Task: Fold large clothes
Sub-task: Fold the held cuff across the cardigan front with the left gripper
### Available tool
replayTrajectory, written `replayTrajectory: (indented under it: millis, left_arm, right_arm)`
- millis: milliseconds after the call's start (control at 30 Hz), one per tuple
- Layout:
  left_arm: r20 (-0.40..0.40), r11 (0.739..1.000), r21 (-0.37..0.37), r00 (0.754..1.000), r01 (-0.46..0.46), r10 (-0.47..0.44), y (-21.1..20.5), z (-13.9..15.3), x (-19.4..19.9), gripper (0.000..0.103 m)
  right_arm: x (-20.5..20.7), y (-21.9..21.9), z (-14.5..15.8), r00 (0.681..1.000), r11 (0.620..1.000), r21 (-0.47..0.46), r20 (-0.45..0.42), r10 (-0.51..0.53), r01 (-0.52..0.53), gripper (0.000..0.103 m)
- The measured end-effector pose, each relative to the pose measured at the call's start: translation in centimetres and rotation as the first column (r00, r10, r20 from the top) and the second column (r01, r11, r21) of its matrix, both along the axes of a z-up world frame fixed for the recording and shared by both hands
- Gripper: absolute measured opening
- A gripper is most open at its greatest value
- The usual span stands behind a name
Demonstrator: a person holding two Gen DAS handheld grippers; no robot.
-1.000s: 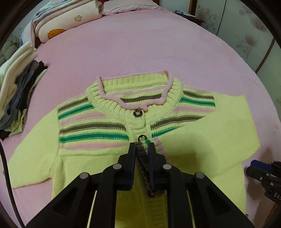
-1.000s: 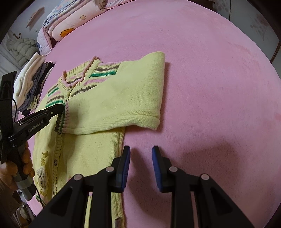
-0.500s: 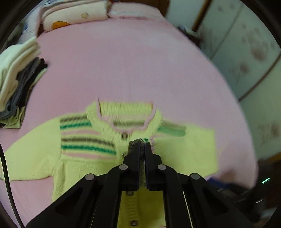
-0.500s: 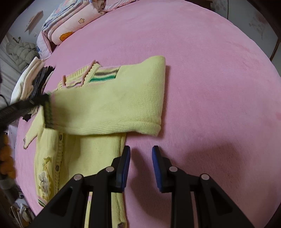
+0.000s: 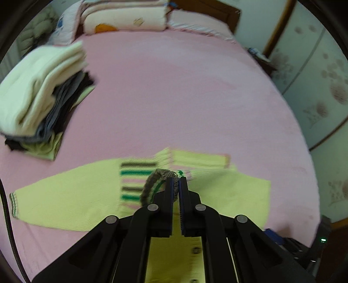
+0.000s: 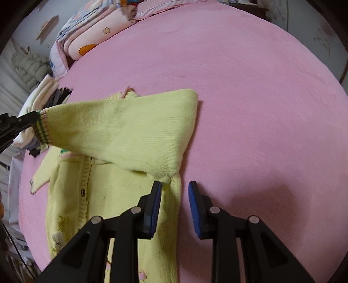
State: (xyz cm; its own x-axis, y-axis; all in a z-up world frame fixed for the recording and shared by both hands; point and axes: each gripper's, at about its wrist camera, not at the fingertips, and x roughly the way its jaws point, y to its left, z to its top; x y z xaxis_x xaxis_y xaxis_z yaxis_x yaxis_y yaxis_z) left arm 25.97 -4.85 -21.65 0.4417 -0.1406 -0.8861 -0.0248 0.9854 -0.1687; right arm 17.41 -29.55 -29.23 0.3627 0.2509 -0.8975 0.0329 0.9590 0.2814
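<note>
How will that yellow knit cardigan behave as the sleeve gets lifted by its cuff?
Likely floppy: the sleeve sags between the left tongs on the cuff and the shoulder. Probably light, since one cuff pinch carries it. The cardigan body may drag and bunch on the pink bedspread.

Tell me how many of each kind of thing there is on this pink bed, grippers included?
Grippers: 2, the left gripper pinching the sleeve cuff, the right gripper open over the hem.
Yellow cardigan: 1
Pile of folded clothes: 1
Folded quilt with cartoon prints: 1
Pillow: 1
Total: 6
</note>
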Motion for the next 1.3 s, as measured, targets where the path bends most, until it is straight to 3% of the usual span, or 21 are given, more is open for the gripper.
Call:
replayTrajectory:
  millis: [200, 267, 500, 700, 833, 1000, 1200, 1300]
  left_arm:
    - [-0.174, 0.999, 0.018, 0.984, -0.040, 0.042, 2.6, -7.0, 0.8, 0.003]
    - [-0.186, 0.999, 0.007, 0.982, -0.039, 0.039, 2.8, -7.9, 1.0, 0.003]
    - [-0.168, 0.997, -0.038, 0.984, -0.063, 0.056, 4.2, -7.3, 2.7, 0.005]
    - [-0.146, 0.970, -0.133, 0.972, -0.204, 0.184, 7.9, -6.0, 3.7, 0.013]
    - [-0.193, 0.952, -0.190, 0.960, -0.239, 0.202, 9.5, -7.2, 2.7, 0.014]
    - [-0.251, 0.938, -0.260, 0.954, -0.230, 0.164, 8.4, -9.7, 0.1, 0.013]
    - [-0.248, 0.907, -0.331, 0.952, -0.259, 0.181, 7.1, -11.3, 0.1, 0.013]
    - [-0.236, 0.913, -0.324, 0.956, -0.249, 0.176, 6.5, -11.9, 0.7, 0.013]
  right_arm:
    - [-0.1, 0.9, 0.4, 0.999, 0.998, -0.051, 0.017, 0.048, -0.047, 0.025]
    - [0.0, 1.4, 0.6, 0.997, 0.995, -0.072, 0.027, 0.072, -0.070, 0.026]
    - [0.6, 3.3, -0.2, 0.994, 0.977, -0.187, 0.013, 0.111, -0.106, 0.026]
    - [0.4, 2.7, 0.1, 0.998, 0.988, -0.140, 0.016, 0.066, -0.063, 0.026]
    - [0.2, 2.7, 0.1, 0.998, 0.990, -0.126, 0.013, 0.063, -0.061, 0.026]
    - [0.2, 2.8, 0.1, 0.997, 0.988, -0.134, 0.012, 0.072, -0.070, 0.026]
    - [0.3, 2.9, 0.0, 0.997, 0.988, -0.136, 0.012, 0.076, -0.074, 0.026]
    - [0.2, 3.1, -0.2, 0.997, 0.987, -0.140, 0.010, 0.081, -0.079, 0.026]
